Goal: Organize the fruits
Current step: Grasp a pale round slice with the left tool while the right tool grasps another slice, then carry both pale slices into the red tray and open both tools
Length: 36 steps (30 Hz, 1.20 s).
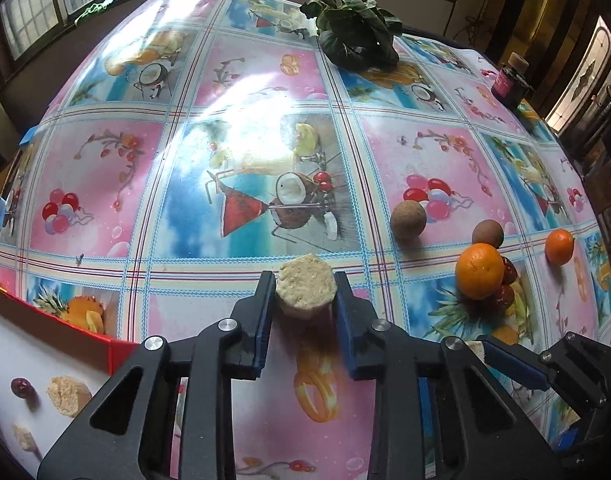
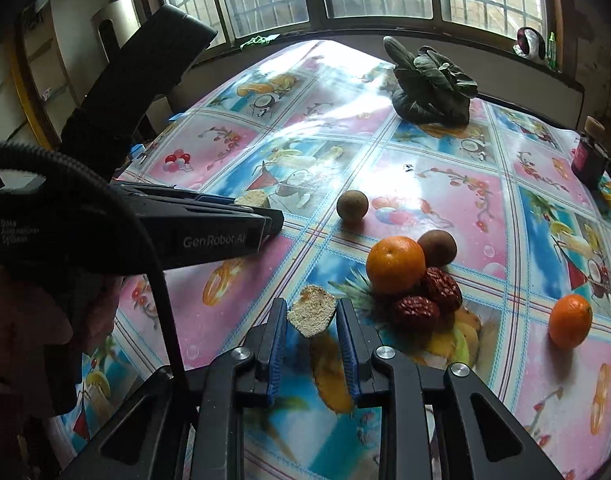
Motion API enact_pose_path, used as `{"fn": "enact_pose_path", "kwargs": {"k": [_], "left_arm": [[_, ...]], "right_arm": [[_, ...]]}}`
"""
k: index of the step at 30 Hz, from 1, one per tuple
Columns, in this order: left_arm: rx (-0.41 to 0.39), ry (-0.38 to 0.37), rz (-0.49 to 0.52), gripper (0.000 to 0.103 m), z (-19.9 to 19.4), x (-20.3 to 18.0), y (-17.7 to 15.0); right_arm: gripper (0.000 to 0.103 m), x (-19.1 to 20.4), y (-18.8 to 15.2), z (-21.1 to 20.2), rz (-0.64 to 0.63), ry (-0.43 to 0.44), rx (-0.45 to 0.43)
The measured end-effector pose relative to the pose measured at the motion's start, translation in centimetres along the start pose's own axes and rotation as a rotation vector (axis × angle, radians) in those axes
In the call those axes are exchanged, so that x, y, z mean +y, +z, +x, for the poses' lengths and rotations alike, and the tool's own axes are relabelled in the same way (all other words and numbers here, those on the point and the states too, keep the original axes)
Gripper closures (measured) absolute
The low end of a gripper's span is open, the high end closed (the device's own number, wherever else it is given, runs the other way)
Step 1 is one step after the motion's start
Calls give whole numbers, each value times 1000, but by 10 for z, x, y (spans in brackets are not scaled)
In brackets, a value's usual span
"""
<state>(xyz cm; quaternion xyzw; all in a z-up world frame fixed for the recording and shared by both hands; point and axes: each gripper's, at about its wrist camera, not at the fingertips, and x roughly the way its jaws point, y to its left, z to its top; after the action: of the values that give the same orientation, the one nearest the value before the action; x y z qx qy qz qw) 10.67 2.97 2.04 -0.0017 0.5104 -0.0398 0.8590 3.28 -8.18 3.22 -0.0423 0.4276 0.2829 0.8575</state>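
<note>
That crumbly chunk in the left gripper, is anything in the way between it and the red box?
Nothing visible. The left gripper holds the crumbly chunk just right of the red box, with only bare tablecloth between them.

Item count on the tablecloth (image 2: pixel 445 184):
- Oranges: two (image 2: pixel 395 265) (image 2: pixel 570 321).
- Brown round fruits: two (image 2: pixel 352 202) (image 2: pixel 437 247).
- Red dates: two (image 2: pixel 415 312) (image 2: pixel 442 289).
- Crumbly beige pieces: two (image 1: pixel 306 289) (image 2: pixel 312 312).
- Leafy greens: one bunch (image 2: pixel 429 82), far.
- Dark jar: one (image 2: pixel 589 156), far right.
</note>
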Motion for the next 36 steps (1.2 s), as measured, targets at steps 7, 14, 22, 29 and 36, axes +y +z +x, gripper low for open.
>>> {"fn": "enact_pose_path", "kwargs": {"k": [7, 14, 22, 29, 36], "left_arm": [[-49, -26, 15, 75, -38, 2, -29], [-93, -39, -3, 75, -82, 14, -67], [-130, 18, -26, 75, -114, 37, -104], [-150, 58, -75, 75, -131, 67, -127], [-161, 102, -142, 75, -145, 111, -145]], "right_arm": [[78, 6, -21, -32, 35, 5, -48], [79, 27, -35, -54, 47, 25, -82], [79, 64, -42, -61, 32, 82, -92], [79, 107, -40, -61, -36, 123, -92], [79, 143, -34, -58, -91, 163, -88]]}}
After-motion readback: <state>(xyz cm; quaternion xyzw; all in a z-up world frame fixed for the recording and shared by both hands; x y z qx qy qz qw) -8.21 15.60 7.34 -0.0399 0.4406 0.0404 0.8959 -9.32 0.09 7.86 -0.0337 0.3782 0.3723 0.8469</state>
